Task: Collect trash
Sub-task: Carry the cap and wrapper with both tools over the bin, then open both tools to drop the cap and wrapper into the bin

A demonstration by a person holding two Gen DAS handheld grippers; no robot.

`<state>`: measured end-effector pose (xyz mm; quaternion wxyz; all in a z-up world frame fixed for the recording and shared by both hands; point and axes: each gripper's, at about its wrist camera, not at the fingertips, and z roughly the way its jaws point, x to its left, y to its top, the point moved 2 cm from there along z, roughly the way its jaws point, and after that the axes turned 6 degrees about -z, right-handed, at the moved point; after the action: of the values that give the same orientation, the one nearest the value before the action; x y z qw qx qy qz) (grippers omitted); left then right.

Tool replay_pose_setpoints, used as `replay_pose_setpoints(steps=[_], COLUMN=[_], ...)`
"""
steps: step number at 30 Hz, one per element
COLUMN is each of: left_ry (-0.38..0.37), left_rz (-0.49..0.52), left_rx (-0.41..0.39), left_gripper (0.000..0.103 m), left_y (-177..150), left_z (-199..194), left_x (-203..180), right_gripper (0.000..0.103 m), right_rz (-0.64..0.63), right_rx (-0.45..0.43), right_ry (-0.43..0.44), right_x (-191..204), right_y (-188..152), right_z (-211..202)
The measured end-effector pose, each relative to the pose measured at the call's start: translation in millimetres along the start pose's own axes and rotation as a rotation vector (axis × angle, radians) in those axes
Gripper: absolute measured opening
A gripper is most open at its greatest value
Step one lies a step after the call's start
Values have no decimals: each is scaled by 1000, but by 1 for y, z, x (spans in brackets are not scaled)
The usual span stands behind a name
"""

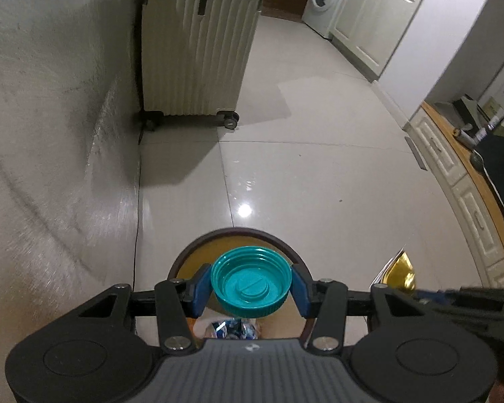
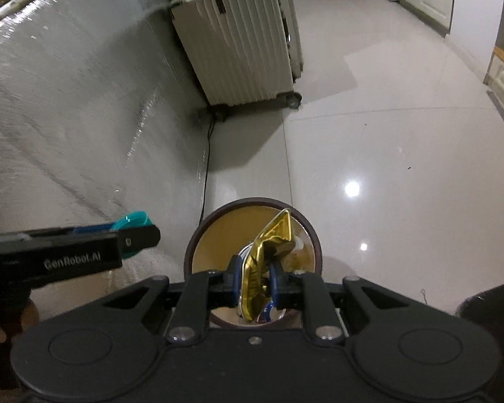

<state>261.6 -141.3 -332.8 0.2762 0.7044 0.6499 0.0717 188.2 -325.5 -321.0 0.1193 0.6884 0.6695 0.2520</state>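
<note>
My left gripper is shut on a teal jar lid, its hollow side facing the camera. It hangs above a round bin with a dark brown rim and tan inside, where some crumpled wrappers lie. My right gripper is shut on a crumpled gold foil wrapper, held over the same bin. In the right wrist view the left gripper shows from the side at the left, with the teal lid in it. In the left wrist view the gold wrapper shows at the right.
A cream hard-shell suitcase stands on wheels against the grey wall. A black cable runs along the wall's foot. White cabinets with a wooden top line the right side; a washing machine stands far back. The floor is glossy tile.
</note>
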Motion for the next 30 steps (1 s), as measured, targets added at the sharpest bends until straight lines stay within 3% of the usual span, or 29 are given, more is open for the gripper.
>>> replay_pose_setpoints(steps=[1, 5, 15, 20, 30], left_ry=[-4, 5, 76, 101, 133], left_rz=[-15, -56, -38, -27, -16], left_rx=[5, 33, 86, 120, 172], left_gripper=[51, 69, 69, 75, 88], left_y=[4, 11, 4, -2, -14], left_z=[7, 27, 46, 52, 53], left_x=[2, 8, 23, 27, 29], right_gripper=[17, 18, 24, 24, 44], right_rz=[-3, -11, -42, -30, -38], right_rx=[5, 37, 120, 155, 167], right_ry=[2, 17, 35, 35, 24], right_x=[0, -2, -6, -11, -14], right_y=[3, 13, 19, 13, 0], right_z=[8, 40, 90, 103, 93])
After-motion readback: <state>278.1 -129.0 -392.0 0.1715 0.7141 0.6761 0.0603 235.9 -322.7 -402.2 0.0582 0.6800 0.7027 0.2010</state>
